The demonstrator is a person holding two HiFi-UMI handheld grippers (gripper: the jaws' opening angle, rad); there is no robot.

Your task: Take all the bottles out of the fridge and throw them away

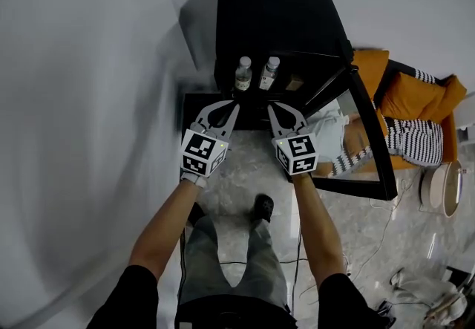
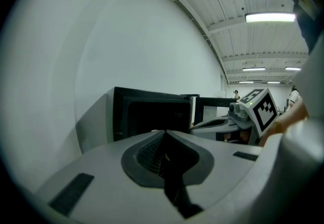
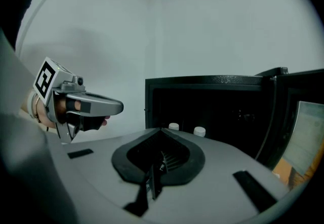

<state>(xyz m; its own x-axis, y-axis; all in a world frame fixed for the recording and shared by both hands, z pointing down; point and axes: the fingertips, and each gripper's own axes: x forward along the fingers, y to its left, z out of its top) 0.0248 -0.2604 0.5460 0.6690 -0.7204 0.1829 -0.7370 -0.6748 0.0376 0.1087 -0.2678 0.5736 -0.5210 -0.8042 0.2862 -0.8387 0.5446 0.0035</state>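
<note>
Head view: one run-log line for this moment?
fridge open | two bottles upright inside | left gripper shut, empty | right gripper shut, empty | bottles untouched

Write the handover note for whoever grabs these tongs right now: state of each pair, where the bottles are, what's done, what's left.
Left tongs: shut, empty, held in front of the fridge.
Right tongs: shut, empty, beside the left pair.
The fridge door stands open, swung to the right in the head view.
Two white-capped bottles stand upright side by side inside: left bottle, right bottle.
Done: the door is open; no bottle is out yet.
Left: open the tongs, take out both bottles, throw them away.
</note>
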